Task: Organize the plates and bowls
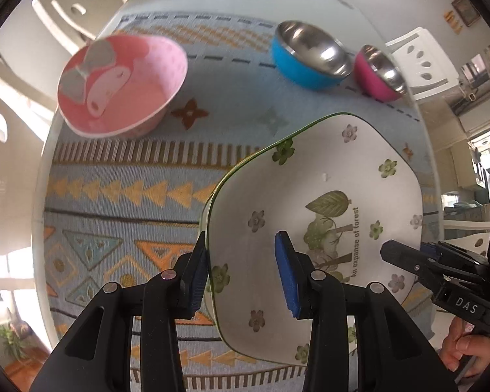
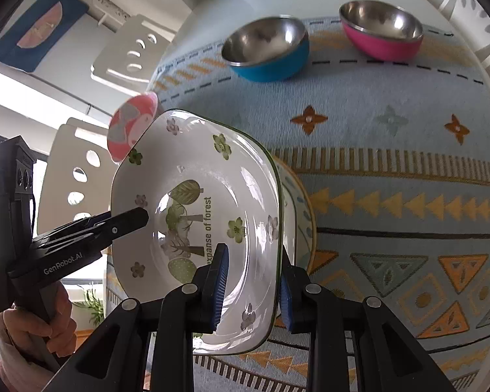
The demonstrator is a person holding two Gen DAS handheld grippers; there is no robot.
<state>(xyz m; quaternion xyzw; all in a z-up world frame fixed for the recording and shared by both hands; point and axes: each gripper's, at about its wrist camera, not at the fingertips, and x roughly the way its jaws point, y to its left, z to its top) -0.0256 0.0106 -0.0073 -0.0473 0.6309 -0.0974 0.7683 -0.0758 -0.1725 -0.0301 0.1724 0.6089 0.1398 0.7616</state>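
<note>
From the left wrist, the left claw (image 1: 241, 274) straddles the near rim of the flowered plate (image 1: 313, 176), one pad outside the green edge and one inside; the inner pad seems to stand off the surface, so I cannot tell whether it is clamped. The plate is tilted up off the patterned cloth (image 1: 121, 196). The right claw (image 1: 405, 258) reaches in from the plate's far side. The pink bowl (image 1: 121, 85) sits well apart at the cloth's left, and the blue bowl (image 1: 310, 55) and magenta bowl (image 1: 379, 72) sit just beside each other at the back, so nothing looks stacked yet; most of the sorting seems left.

From the right wrist, the right claw (image 2: 253, 284) straddles the opposite rim, narrowly set, one pad inside and one behind; a firm grip is not certain. Directly behind the plate shows a second dish (image 2: 300, 209) with an orange rim, close enough that lowering could catch its edge. To the right the cloth lies open up to the counter (image 2: 232, 3) edge. The left claw (image 2: 137, 217) pokes over the plate's left rim.
</note>
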